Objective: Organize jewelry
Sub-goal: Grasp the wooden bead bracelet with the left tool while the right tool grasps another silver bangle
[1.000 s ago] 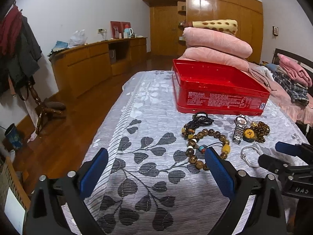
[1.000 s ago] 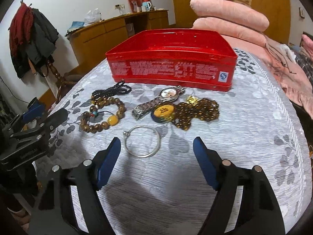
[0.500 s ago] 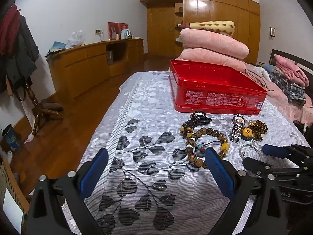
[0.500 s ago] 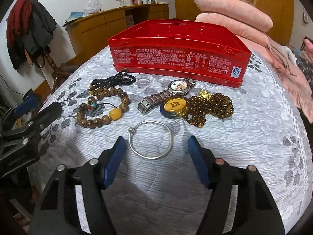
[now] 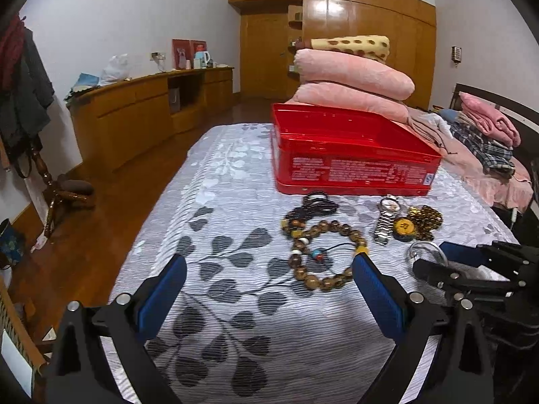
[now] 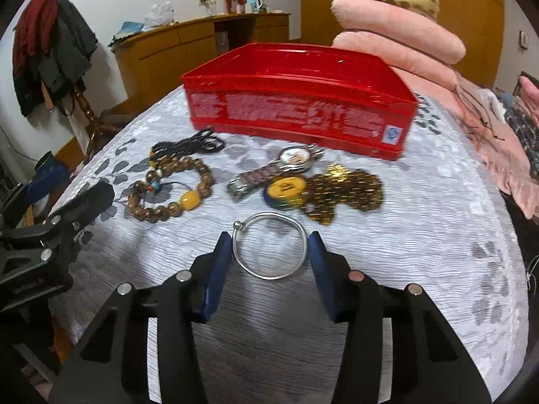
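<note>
Bedspread, flat bangle (image 6: 270, 245) (gap leftward)

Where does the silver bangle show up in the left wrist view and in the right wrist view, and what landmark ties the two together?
Left wrist view: the silver bangle lies at lower right, partly hidden behind the right gripper.
Right wrist view: the bangle sits at lower centre, framed between the right gripper's blue fingers.
Shared landmark: the red tin box, beyond the jewelry in both views.
</note>
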Demonstrator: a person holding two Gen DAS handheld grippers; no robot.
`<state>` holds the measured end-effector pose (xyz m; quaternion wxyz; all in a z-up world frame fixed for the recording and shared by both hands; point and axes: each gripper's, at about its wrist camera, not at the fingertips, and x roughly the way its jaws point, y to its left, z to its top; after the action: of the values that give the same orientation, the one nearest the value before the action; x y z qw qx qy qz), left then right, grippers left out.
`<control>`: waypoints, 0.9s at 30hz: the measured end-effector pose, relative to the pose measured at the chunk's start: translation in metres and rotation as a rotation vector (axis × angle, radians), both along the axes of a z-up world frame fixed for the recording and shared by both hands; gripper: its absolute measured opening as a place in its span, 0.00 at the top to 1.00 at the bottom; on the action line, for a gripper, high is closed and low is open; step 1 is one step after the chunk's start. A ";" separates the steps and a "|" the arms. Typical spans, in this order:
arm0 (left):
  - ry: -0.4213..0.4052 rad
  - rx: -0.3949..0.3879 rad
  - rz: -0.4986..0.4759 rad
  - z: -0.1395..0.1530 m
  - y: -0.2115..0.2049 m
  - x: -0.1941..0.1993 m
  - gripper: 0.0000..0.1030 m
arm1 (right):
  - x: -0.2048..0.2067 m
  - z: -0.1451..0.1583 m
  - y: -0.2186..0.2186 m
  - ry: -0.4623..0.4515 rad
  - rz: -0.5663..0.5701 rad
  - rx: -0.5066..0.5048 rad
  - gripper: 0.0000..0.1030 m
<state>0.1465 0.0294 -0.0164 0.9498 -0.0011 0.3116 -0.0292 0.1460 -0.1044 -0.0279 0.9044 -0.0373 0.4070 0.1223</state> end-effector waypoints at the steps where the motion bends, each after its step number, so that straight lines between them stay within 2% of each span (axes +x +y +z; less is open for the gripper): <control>1: 0.002 0.001 -0.009 0.000 -0.003 0.001 0.07 | -0.001 0.002 -0.005 -0.005 -0.009 0.002 0.56; 3: 0.002 0.014 -0.023 -0.002 -0.010 0.003 0.12 | -0.001 0.003 -0.011 -0.009 -0.022 0.005 0.56; 6: 0.020 0.006 -0.041 -0.004 -0.014 0.007 0.25 | -0.001 0.002 -0.019 -0.004 -0.035 0.013 0.56; 8: 0.041 -0.022 -0.046 -0.007 -0.014 0.011 0.37 | -0.002 0.000 -0.021 0.000 -0.037 0.020 0.56; 12: 0.074 -0.069 -0.050 -0.013 -0.009 0.017 0.51 | 0.000 -0.002 -0.024 0.007 -0.037 0.031 0.56; 14: 0.093 -0.091 -0.056 -0.016 -0.007 0.020 0.64 | 0.001 -0.003 -0.024 0.011 -0.036 0.034 0.56; 17: 0.123 -0.141 -0.080 -0.021 -0.006 0.023 0.76 | 0.002 -0.005 -0.024 0.019 -0.037 0.039 0.56; 23: 0.149 -0.163 -0.094 -0.027 -0.007 0.028 0.76 | 0.004 -0.006 -0.024 0.024 -0.039 0.042 0.56; 27: 0.159 -0.142 -0.096 -0.028 -0.012 0.034 0.76 | 0.005 -0.007 -0.024 0.025 -0.039 0.039 0.56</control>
<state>0.1806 0.0175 -0.0442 0.9171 -0.0556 0.3828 -0.0966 0.1510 -0.1283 -0.0346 0.9020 -0.0100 0.4165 0.1129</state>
